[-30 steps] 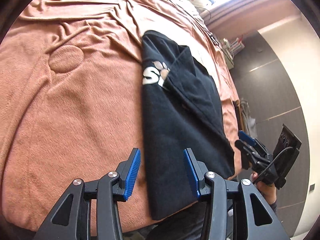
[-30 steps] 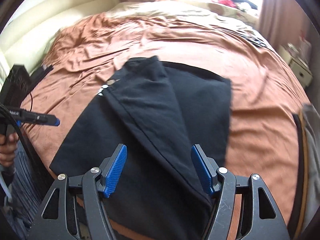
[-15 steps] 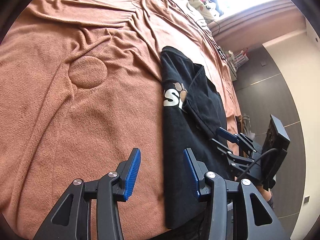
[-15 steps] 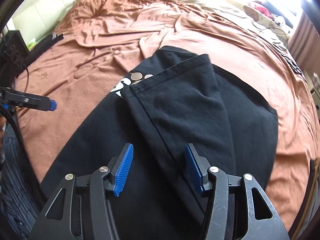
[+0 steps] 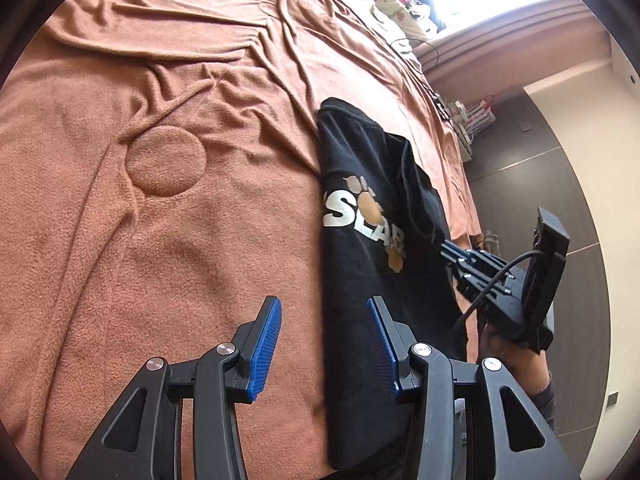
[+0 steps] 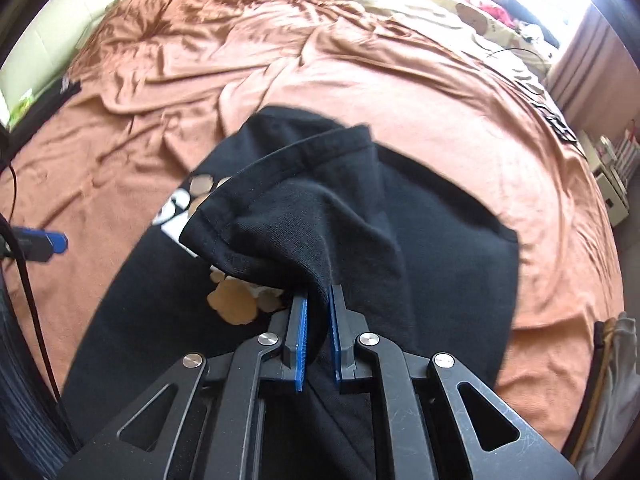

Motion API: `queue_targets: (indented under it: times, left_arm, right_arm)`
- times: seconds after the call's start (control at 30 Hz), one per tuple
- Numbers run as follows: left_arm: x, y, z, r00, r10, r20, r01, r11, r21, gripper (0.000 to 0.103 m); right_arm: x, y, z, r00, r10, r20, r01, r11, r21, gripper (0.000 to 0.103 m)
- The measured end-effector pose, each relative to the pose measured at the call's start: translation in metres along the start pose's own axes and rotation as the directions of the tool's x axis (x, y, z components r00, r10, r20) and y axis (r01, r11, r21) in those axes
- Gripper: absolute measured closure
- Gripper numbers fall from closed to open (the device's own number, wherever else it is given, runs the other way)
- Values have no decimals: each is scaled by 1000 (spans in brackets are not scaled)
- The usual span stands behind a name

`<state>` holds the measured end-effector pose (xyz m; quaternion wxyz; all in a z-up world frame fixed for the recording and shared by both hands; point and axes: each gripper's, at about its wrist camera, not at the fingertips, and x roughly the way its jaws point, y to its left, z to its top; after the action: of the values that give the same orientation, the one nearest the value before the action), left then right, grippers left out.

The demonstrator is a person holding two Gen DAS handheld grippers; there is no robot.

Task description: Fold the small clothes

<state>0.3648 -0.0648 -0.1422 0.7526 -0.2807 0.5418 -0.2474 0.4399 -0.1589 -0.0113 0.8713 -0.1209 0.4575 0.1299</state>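
A black T-shirt point(image 5: 360, 264) point(image 6: 436, 236) with white letters and tan paw prints lies on the bed, near its front edge. My right gripper point(image 6: 317, 300) is shut on the edge of the folded-over flap of the black T-shirt and lifts it off the print. In the left wrist view that right gripper point(image 5: 450, 250) shows at the shirt's right side, held by a hand point(image 5: 516, 360). My left gripper point(image 5: 324, 344) is open just above the bed, its right finger over the shirt's left edge, nothing between the fingers.
A rumpled brown blanket point(image 5: 160, 220) point(image 6: 420, 80) covers the bed, with a round imprint point(image 5: 165, 160) left of the shirt. Pillows and soft toys point(image 6: 496, 12) lie at the far end. A small white cabinet point(image 6: 610, 184) stands on the right, beside the bed.
My right gripper has moved onto the folded flap, shut on its edge and raised it, uncovering more of the print. My left gripper has shifted slightly and stayed open.
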Motion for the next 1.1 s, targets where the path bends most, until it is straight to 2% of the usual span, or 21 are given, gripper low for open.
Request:
queue_targets:
  times: [0.27, 0.43, 0.53, 0.63, 0.7, 0.8, 0.87, 0.97, 1.1]
  left_arm:
    - [1, -21, 10, 1000, 9, 20, -9, 1000, 27, 57]
    - [16, -31, 20, 999, 47, 0, -47, 998, 45, 57]
    - [27, -35, 26, 998, 64, -17, -63, 996, 55, 57]
    - [40, -40, 34, 995, 93, -28, -91, 993, 69, 57]
    - [46, -42, 39, 993, 108, -35, -106, 992, 73, 57]
    - [56, -45, 47, 990, 133, -42, -129, 987, 95, 57]
    - [61, -47, 52, 988, 147, -45, -141, 984, 105, 57]
    - [68, -44, 64, 986, 164, -43, -158, 982, 106, 57]
    - [79, -39, 79, 983, 177, -43, -172, 980, 97, 57]
  right_arm:
    - [-23, -65, 7, 998, 45, 52, -54, 982, 181, 97]
    - [-16, -103, -2, 993, 88, 80, -107, 954, 280, 97]
    - [-12, -125, -11, 992, 77, 95, -104, 939, 327, 99]
    - [-5, -156, -20, 994, 62, 93, -96, 906, 413, 98]
    - [3, -173, -27, 993, 86, 77, -112, 875, 470, 97]
    - [10, -187, -36, 988, 125, 92, -155, 842, 516, 90]
    - [13, -190, -42, 981, 163, 104, -193, 829, 525, 72]
    - [21, -197, -48, 962, 236, 138, -273, 792, 546, 57]
    - [37, -212, -56, 937, 314, 156, -345, 751, 563, 51]
